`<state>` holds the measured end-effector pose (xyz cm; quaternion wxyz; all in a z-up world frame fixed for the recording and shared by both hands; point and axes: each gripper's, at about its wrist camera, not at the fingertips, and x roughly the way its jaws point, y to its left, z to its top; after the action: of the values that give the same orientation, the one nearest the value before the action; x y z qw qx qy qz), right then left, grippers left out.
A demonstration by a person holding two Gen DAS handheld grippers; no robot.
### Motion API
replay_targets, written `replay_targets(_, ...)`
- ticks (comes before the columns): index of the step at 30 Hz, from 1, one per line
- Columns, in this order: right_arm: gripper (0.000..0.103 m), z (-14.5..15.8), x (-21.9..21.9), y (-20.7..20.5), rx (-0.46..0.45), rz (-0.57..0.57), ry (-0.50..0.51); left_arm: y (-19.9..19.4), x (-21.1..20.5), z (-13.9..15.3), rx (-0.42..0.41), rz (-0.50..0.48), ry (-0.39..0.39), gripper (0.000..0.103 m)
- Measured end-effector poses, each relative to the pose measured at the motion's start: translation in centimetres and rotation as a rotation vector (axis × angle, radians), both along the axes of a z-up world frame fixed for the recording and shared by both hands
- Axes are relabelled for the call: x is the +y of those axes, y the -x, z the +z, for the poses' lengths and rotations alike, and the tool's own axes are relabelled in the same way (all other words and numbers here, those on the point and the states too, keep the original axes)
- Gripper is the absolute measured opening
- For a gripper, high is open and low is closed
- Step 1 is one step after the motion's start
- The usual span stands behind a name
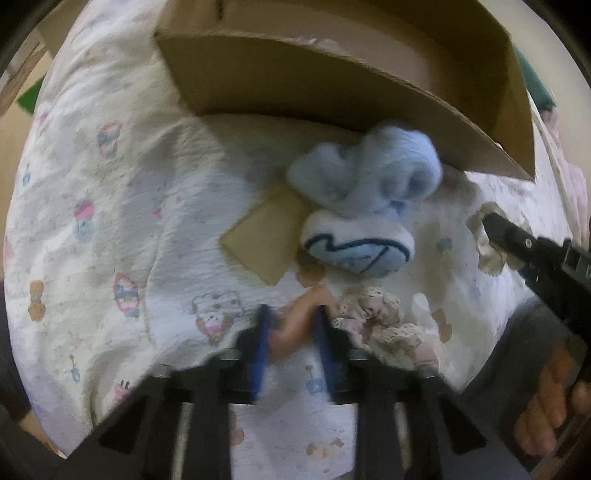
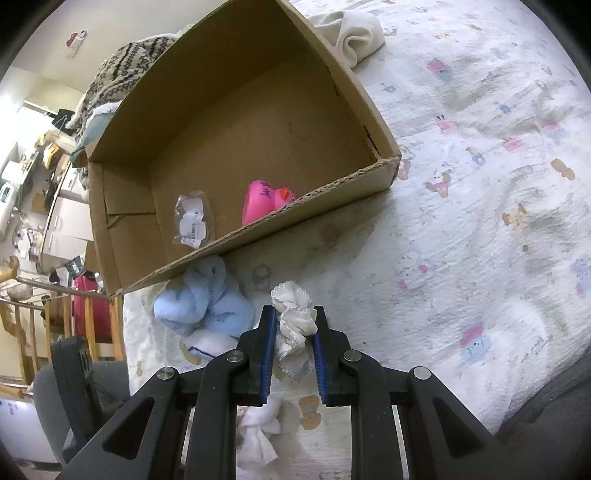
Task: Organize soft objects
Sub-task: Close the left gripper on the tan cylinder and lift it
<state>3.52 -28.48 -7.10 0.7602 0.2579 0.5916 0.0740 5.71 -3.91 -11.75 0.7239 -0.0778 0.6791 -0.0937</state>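
A cardboard box lies on the bed and holds a pink rubber duck and a small plastic bag. A light blue fluffy sock bundle lies in front of the box; it also shows in the right wrist view. My right gripper is shut on a cream lace scrunchie and shows in the left wrist view. My left gripper is shut on a peach soft piece, blurred. A lace-trimmed pink cloth lies beside it.
A printed bedsheet covers the bed. A tan card lies by the blue bundle. A white cloth lies under my right gripper. A cream cloth sits behind the box. Chairs and clutter stand left of the bed.
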Motion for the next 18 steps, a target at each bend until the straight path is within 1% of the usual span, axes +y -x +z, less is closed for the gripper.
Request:
replay_targets(2,0.021,0.0,0.1,0.0,-0.003,0.003,0.000,0.0,-0.3,0.2,-0.004,-0.008,0.005,0.007)
replay_targets(5,0.021,0.1,0.0,0.1,-0.005,0.002,0.001,0.1,0.3,1.1,-0.018,-0.001,0.017,0.006)
replay_targets(12,0.021,0.6,0.1,0.4,-0.023,0.015,-0.005,0.7,3.6,3.6,-0.055,0.081,0.037,0.006)
replay_targets(18,0.021,1.5,0.3,0.9,-0.049,0.032,-0.007,2.3,5.1,5.2,-0.118,0.114,0.039,0.006)
